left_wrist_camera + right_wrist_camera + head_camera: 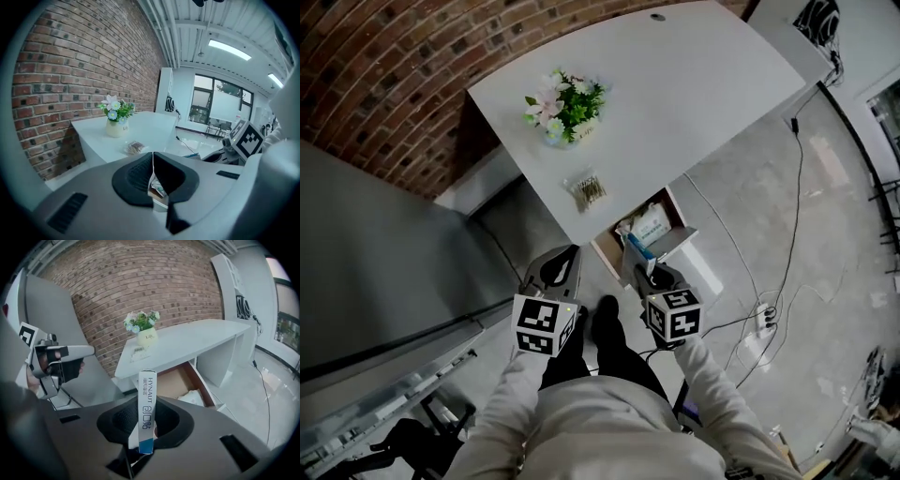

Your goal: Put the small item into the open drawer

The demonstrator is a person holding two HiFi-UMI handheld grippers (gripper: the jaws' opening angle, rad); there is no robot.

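The person's sleeves and dark trousers fill the bottom of the head view, one tool in each hand. The left gripper [153,160] has its jaws pressed together at the tips with nothing pinched in them, just a sliver of the drawer stuff visible through the gap lower down. It sits a bit left of the drawer, well apart from the desk.

The right gripper [146,423] is clamped on the small item, a slim white box [147,394] with a blue end. The box stands upright between the pads with its blue end down in the jaws and the white end sticking up. From the head view the box lines up with the near end of the open drawer [174,380], so it's up in the grip and not lying inside. How high above the drawer it is, can't really tell.

The drawer is pulled out from under the white desk [675,84]. It's got a brown bottom and a white bag [652,225] lying in it.

On the desk near the front edge there's a small clear packet [586,188], and further back a pot of flowers [565,111]. Behind it all is a brick wall [384,66]. Off to the right, cables [797,187] trail over the grey floor to a power strip [762,319]
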